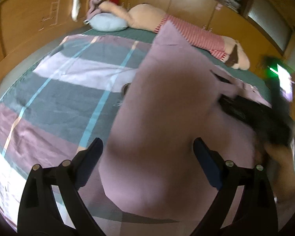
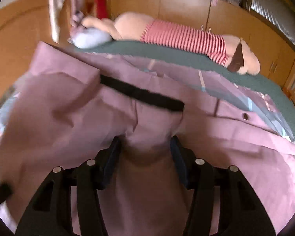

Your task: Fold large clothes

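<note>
In the right wrist view the right gripper (image 2: pixel 146 149) sits at the bottom centre, its fingers (image 2: pixel 113 153) clamped on a bunched fold of the mauve garment (image 2: pixel 68 122) — the cloth rises straight out from between them and fans up and to the left of the frame. A black strap or band (image 2: pixel 141 96) crosses the cloth just above the pinch. In the left wrist view the left gripper (image 1: pixel 147 157) has its fingers (image 1: pixel 93 153) spread wide with nothing pinched; the garment's lower edge lies between and just past them, untouched as far as I can tell.

The garment's long axis runs from the bottom centre of the left view up toward the upper right, across the plaid bedspread (image 1: pixel 59 82). The right hand is the one carrying cloth; the left is the free one and, judging by its position, nearest the loose near edge.

Only the left view shows the bare bedspread at left, where a fold could land. Only the right view shows the grip itself and a button (image 2: pixel 245 115) at right. Farthest off, a stuffed toy (image 2: pixel 186 37) lies along the wooden wall.
</note>
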### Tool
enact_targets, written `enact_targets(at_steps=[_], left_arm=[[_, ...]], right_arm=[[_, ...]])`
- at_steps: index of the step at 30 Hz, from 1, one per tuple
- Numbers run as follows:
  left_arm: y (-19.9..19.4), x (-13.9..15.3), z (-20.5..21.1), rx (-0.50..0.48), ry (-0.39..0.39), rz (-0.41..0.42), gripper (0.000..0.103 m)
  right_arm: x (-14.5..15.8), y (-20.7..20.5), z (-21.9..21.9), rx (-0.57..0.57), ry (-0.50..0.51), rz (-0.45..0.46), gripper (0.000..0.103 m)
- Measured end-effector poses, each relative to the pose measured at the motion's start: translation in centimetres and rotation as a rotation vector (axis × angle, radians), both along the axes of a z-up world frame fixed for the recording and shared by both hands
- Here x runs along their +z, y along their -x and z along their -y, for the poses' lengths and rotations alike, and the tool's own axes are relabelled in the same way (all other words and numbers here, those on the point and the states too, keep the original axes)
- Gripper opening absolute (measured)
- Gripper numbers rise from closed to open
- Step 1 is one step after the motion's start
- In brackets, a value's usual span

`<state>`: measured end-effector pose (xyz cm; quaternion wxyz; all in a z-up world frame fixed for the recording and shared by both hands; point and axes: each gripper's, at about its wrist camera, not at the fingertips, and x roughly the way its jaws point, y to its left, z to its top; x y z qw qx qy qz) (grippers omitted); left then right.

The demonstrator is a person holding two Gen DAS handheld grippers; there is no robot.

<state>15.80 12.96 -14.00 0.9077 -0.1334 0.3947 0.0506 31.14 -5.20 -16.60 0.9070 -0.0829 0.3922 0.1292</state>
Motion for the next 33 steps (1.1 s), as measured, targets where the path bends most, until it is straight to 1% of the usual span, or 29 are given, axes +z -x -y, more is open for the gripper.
enact_targets(at_steps=[1,2,3,5,6,8,9,10,11,12,14,15,16,17,19,20,21,22,23,25,26,27,28,29,31,32,33], left_arm=[[-0.1,-0.1,0.5,-0.025,-0.001,-0.002,0.094],[-0.2,-0.1,1.0,-0.045,-0.016,-0.004,0.094],[-0.3,-0.1,1.5,-0.051,-0.051,-0.003,0.094],[-0.4,-0.5,1.9,-0.059,-0.084,-0.015,0.095],[-0.4,-0.6,1.9,-0.061,-0.081,-0.021,0.095],[-0.5,-0.8,1.6,-0.057,-0.054,-0.027,0.095],[-0.5,-0.8,1.4,-0.050,-0.043,-0.023,0.095],[-0.4,-0.6,1.2,-0.046,-0.039,-0.016,0.095],[-0.2,-0.4,1.2,-0.041,-0.036,-0.005,0.095],[-0.1,-0.3,1.1,-0.038,-0.036,0.006,0.095],[0.3,0.2,1.4,-0.036,-0.048,0.037,0.095],[0.3,0.3,1.7,-0.041,-0.056,0.048,0.095],[0.4,0.3,2.0,-0.053,-0.064,0.055,0.095],[0.3,0.3,2.4,-0.064,-0.071,0.054,0.095],[0.2,-0.1,3.2,-0.077,-0.095,0.044,0.095],[0.2,-0.2,3.4,-0.079,-0.115,0.043,0.095],[0.2,-0.2,3.8,-0.083,-0.145,0.044,0.095],[0.1,-0.3,4.2,-0.086,-0.170,0.044,0.095],[0.1,-0.3,4.3,-0.089,-0.184,0.046,0.095],[0.3,0.0,4.6,-0.097,-0.192,0.064,0.095],[0.5,0.2,4.8,-0.104,-0.190,0.077,0.095],[0.7,0.4,4.9,-0.114,-0.187,0.090,0.095],[0.9,0.7,5.2,-0.128,-0.184,0.109,0.095],[1.1,0.8,5.4,-0.136,-0.185,0.121,0.095],[1.1,0.8,6.0,-0.161,-0.187,0.131,0.095],[1.1,0.7,6.2,-0.170,-0.191,0.124,0.095],[0.9,0.5,6.3,-0.175,-0.194,0.113,0.095]], right_arm=[[-0.2,-0.8,-0.3,-0.012,0.010,-0.006,0.056],[-0.7,-0.8,-0.6,-0.013,0.021,-0.011,0.057],[-0.8,-1.1,-0.8,-0.012,0.035,-0.017,0.058],[-0.4,-0.5,-0.8,-0.007,0.036,-0.007,0.059],[0.4,0.2,-0.1,0.003,0.010,0.008,0.059],[2.5,3.0,2.4,0.040,-0.110,0.057,0.060],[3.0,4.1,3.3,0.047,-0.148,0.080,0.064],[3.7,5.4,4.8,0.042,-0.178,0.111,0.073],[4.1,7.0,7.1,0.020,-0.196,0.146,0.078],[4.2,7.6,8.3,0.000,-0.197,0.155,0.078],[3.5,7.9,12.1,-0.072,-0.168,0.139,0.078],[2.5,7.4,15.1,-0.155,-0.120,0.114,0.078],[2.0,6.9,16.9,-0.208,-0.102,0.097,0.078],[1.0,6.3,20.3,-0.294,-0.110,0.074,0.078],[0.3,5.8,25.3,-0.450,-0.132,0.057,0.078],[0.2,5.9,27.1,-0.511,-0.150,0.048,0.077],[0.1,6.2,29.4,-0.607,-0.179,0.027,0.077],[0.2,6.5,30.6,-0.663,-0.190,0.020,0.077],[0.5,7.2,31.7,-0.695,-0.212,0.028,0.077],[1.2,8.9,31.6,-0.667,-0.261,0.078,0.076],[1.8,9.8,30.8,-0.628,-0.259,0.109,0.076],[2.3,11.0,29.4,-0.557,-0.234,0.133,0.076],[2.6,12.2,27.8,-0.490,-0.199,0.137,0.076],[2.6,13.2,26.4,-0.441,-0.175,0.116,0.076],[1.9,13.8,25.0,-0.390,-0.184,0.028,0.076],[1.3,14.0,24.4,-0.374,-0.194,-0.029,0.076],[1.0,14.2,24.0,-0.375,-0.187,-0.051,0.076]])
